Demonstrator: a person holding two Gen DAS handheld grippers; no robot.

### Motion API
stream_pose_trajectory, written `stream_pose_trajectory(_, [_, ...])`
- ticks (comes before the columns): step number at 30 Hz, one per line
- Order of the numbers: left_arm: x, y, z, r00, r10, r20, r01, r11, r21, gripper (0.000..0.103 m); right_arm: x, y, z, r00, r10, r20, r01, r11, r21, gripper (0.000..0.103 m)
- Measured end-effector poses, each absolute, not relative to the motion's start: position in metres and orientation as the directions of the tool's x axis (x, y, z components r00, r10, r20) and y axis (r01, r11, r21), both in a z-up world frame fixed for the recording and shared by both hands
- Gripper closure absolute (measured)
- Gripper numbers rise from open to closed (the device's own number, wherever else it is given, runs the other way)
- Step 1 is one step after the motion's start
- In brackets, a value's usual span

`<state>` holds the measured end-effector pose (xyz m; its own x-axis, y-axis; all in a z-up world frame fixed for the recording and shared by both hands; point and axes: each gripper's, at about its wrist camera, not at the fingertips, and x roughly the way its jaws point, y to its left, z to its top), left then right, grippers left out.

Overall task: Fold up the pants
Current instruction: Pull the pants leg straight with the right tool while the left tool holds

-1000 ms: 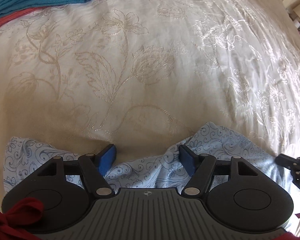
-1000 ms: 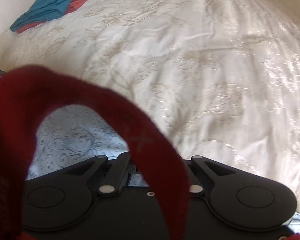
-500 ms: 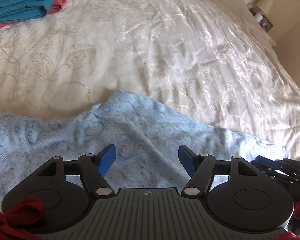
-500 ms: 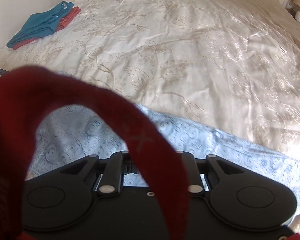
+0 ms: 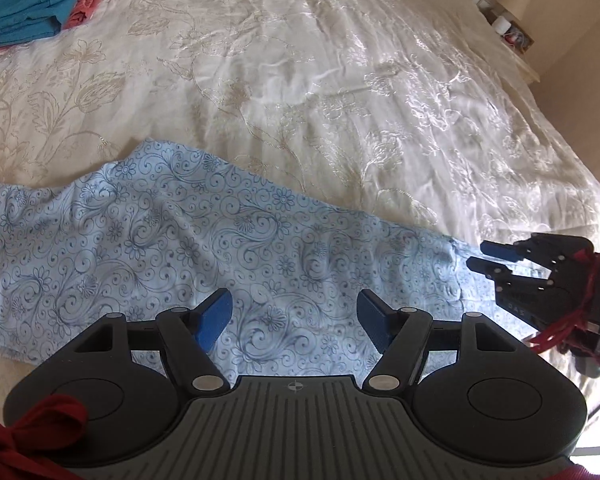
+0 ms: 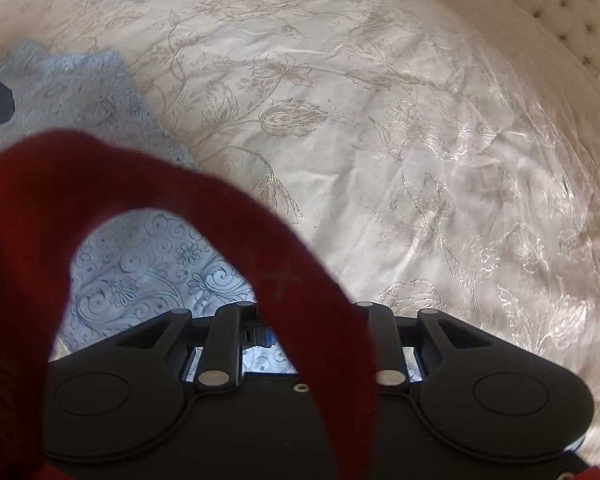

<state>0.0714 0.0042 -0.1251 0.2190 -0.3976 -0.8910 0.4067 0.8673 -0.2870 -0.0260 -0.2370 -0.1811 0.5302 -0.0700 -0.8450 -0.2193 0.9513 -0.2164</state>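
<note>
pants (image 5: 188, 248) now lie stretched out in a long band across the near part of the bed (image 5: 340, 80), reaching from the left edge of my left view to the right gripper (image 5: 478, 258). a second ago they were a bunched heap under the left gripper (image 5: 292, 312); half a second ago they were already spreading. i read this as the lay-out step done or nearly so, with no fold made yet.

cloth is pale blue with a dark swirl and flower print. mostly flat, soft ripples toward the left end, one edge running diagonally up to a peak near the middle. it looks thin and limp, so i expect it to drag and wrinkle if pulled sideways.

left gripper: jaws wide apart, nothing between the blue pads (image 5: 216, 316), hanging over the pants without gripping.

right gripper: jaws have just been opening. in the left view its tips stand parted at the right end of the pants; i see no cloth pinched there. my right view is half blocked by a red strap (image 6: 228, 220), so the tips are hidden in it.

further out: folded teal clothes (image 5: 28, 4) on a red piece at the far left corner, well apart from the pants.
</note>
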Motion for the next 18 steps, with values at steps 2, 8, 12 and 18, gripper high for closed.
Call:
stream_pose_trajectory(2, [0.064,0.001,-0.126,0.225,-0.385,-0.895,0.394,0.876,-0.278,0.036,-0.023,-0.238,-0.19,0.512,-0.06,-0.857,-0.286,0.929,-0.236,0.067])
stream_pose_trajectory(8, [0.048,-0.002,-0.127,0.242,-0.35,-0.905,0.345,0.903,-0.257,0.036,-0.022,-0.239,-0.204,0.503,-0.007,-0.864,-0.4,0.884,-0.241,0.068])
stream_pose_trajectory(12, [0.042,-0.008,-0.128,0.242,-0.335,-0.911,0.339,0.909,-0.244,0.036,-0.021,-0.243,-0.203,0.493,0.022,-0.869,-0.415,0.885,-0.213,0.097])
stream_pose_trajectory(18, [0.041,-0.023,-0.128,0.24,-0.329,-0.913,0.358,0.904,-0.232,0.036,-0.007,-0.258,-0.204,0.519,-0.013,-0.855,-0.335,0.917,-0.217,0.098])
